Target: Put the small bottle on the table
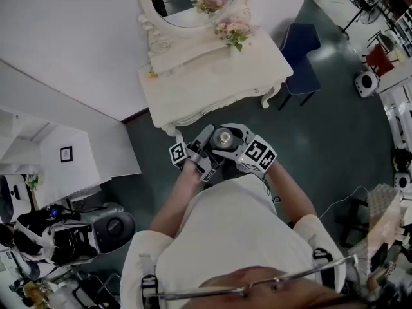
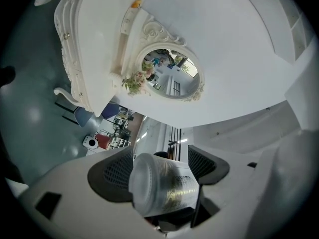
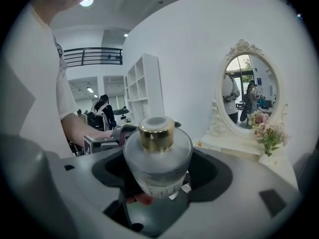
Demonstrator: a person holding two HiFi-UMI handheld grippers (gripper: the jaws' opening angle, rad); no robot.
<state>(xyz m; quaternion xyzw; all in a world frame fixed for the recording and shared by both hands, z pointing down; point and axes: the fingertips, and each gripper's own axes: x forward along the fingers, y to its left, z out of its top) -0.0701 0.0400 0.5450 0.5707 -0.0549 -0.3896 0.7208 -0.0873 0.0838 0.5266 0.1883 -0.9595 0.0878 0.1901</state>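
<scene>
In the right gripper view a frosted glass bottle point(image 3: 157, 166) with a gold cap sits between the jaws of my right gripper point(image 3: 159, 176), which is shut on it. From the head view its round cap point(image 1: 223, 136) shows between the two marker cubes, in front of the person's chest. My left gripper point(image 2: 160, 169) is shut on a small frosted bottle point(image 2: 159, 185) with gold print, its pale round end pointing away from the camera. In the head view the left gripper point(image 1: 202, 141) is close beside the right gripper point(image 1: 226, 140), just short of the white dressing table point(image 1: 212, 85).
An oval mirror point(image 1: 193, 2) and pink flowers point(image 1: 235, 31) stand at the back of the table. A dark blue chair point(image 1: 300, 50) sits to its right. White shelves point(image 1: 58, 153) and equipment point(image 1: 71, 237) are on the left.
</scene>
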